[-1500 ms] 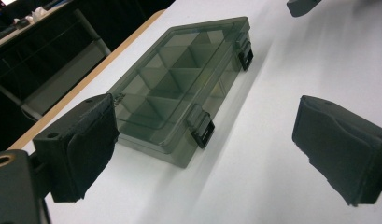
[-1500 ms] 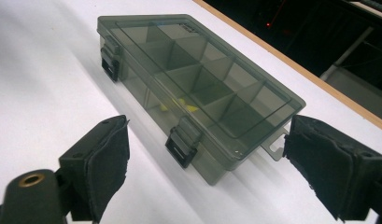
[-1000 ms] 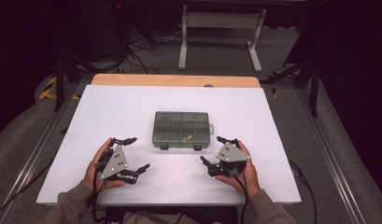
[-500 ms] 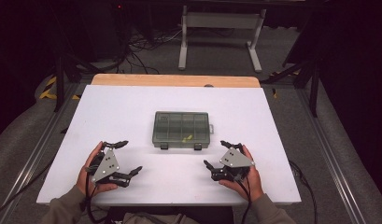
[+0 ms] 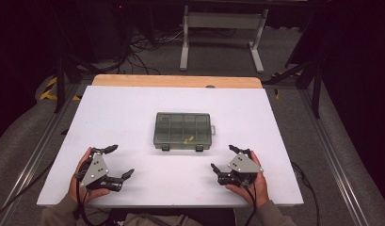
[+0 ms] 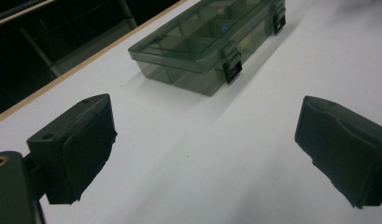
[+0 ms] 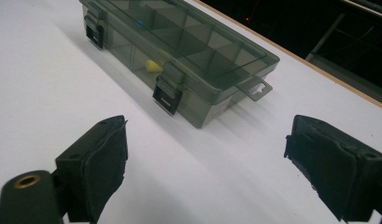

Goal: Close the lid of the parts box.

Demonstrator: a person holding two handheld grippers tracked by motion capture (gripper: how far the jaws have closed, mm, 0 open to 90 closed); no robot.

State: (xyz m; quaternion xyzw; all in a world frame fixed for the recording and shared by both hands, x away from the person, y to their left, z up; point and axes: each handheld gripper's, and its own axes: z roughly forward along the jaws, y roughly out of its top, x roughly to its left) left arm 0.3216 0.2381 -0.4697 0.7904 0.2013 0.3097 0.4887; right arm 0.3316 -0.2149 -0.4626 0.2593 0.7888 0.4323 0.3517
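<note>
A smoky see-through compartment box (image 5: 183,130) lies shut in the middle of the white table (image 5: 133,108), its two black latches (image 5: 165,147) facing me. A small yellow piece (image 5: 190,139) lies in a near compartment; a blue speck (image 6: 224,29) shows deeper in. My left gripper (image 5: 120,160) rests near the front left edge, open and holding nothing, well short of the box. My right gripper (image 5: 223,157) sits at the front right, open too, a little below the box's right corner. In the left gripper view the box (image 6: 212,42) lies ahead; in the right gripper view the box (image 7: 179,51) lies ahead-left.
The table's far side ends in a wooden edge (image 5: 176,81). Beyond it stand a metal frame (image 5: 220,33) and cables on a dark floor. Bare white tabletop surrounds the box on all sides.
Both hands have drawn back toward the near edge and slightly outward, away from the box. Both grippers stayed open. The box has not moved.
</note>
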